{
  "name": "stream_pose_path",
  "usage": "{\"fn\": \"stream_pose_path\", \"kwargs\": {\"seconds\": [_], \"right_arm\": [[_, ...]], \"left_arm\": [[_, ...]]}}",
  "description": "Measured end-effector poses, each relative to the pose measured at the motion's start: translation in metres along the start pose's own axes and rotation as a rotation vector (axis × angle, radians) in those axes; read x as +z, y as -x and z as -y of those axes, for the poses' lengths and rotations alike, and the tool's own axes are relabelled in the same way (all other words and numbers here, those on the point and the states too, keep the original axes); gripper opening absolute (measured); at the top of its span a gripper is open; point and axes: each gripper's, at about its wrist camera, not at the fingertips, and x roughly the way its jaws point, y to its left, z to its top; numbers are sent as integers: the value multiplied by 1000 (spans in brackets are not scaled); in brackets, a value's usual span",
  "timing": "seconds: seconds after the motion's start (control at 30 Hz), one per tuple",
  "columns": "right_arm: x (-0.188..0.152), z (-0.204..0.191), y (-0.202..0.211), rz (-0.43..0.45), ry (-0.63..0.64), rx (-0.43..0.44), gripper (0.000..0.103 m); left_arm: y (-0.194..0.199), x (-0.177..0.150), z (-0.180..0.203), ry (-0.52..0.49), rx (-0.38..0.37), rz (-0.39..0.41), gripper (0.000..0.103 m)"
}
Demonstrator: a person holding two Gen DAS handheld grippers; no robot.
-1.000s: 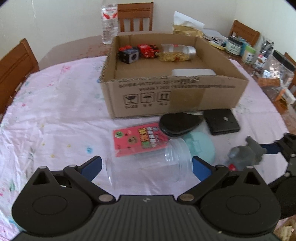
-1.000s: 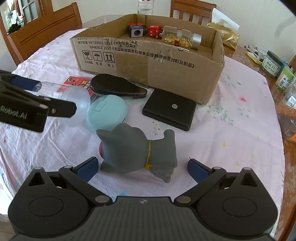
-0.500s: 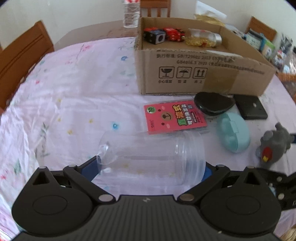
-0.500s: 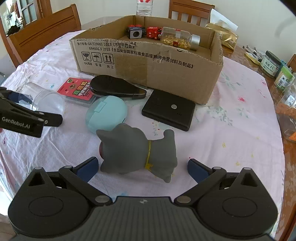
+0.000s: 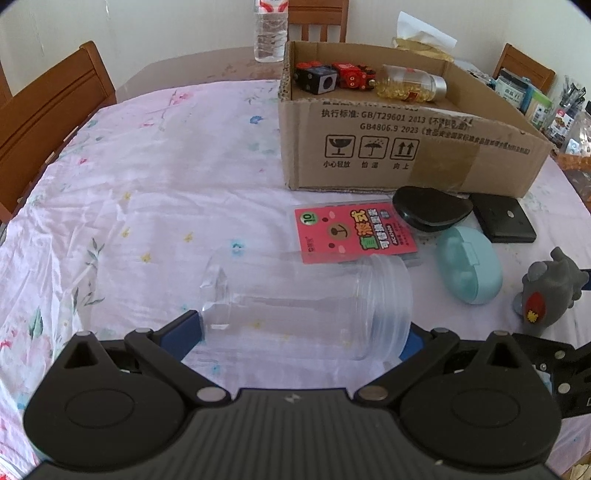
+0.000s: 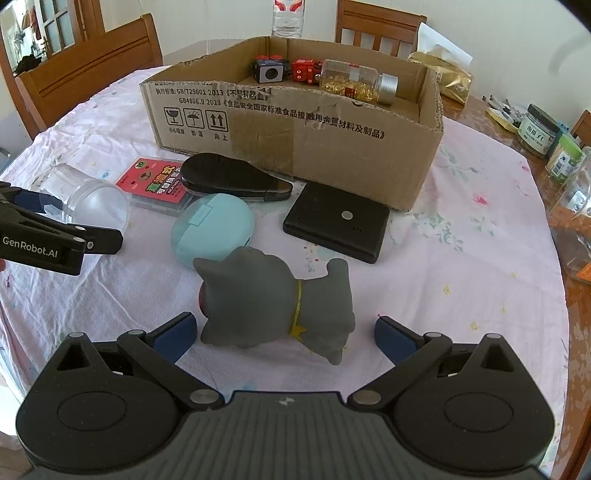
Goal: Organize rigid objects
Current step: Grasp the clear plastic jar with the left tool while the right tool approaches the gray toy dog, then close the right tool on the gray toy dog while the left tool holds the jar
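I'm over a round table w/ a pale pink floral tablecloth (image 5: 155, 177), wrinkled, in a dining rm w/ white walls; wooden chairs (image 5: 48, 110) ring the table and a water bottle (image 5: 271, 29) stands on the bare wood at the far edge. The cardboard box (image 6: 295, 122) sits open-topped toward the far side, holding a black cube (image 6: 269, 70), a red toy (image 6: 304, 70) and a pill bottle (image 6: 358, 83) lying along its back wall. In front of the box, close together: pink card pack (image 5: 354, 230), black teardrop case (image 5: 430, 212) overlapping the pack's corner, black flat box (image 6: 338, 225), teal case (image 6: 214, 229). My left gripper (image 5: 304, 330) spans the clear plastic jar (image 5: 310, 302), which lies on its side, mouth to my right, its rim overlapping the pink pack from this view; blue pads sit at both ends of the jar, appears clamped on it. My right gripper (image 6: 282, 334) is spread wide around the grey toy cat (image 6: 277, 299), which stands on the cloth; pads are apart from it on both sides, not gripping. Right side of the table is crowded w/ jars (image 6: 537, 127) and bags near the edge; left half of the cloth, left of the box, is open.
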Motion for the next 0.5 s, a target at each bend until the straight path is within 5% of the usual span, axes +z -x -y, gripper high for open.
{"fn": "stream_pose_path", "kwargs": {"seconds": [0.5], "right_arm": [[0, -1, -1, 9, -8, -6, 103]], "left_arm": [[11, 2, 5, -48, 8, 52, 92]]}}
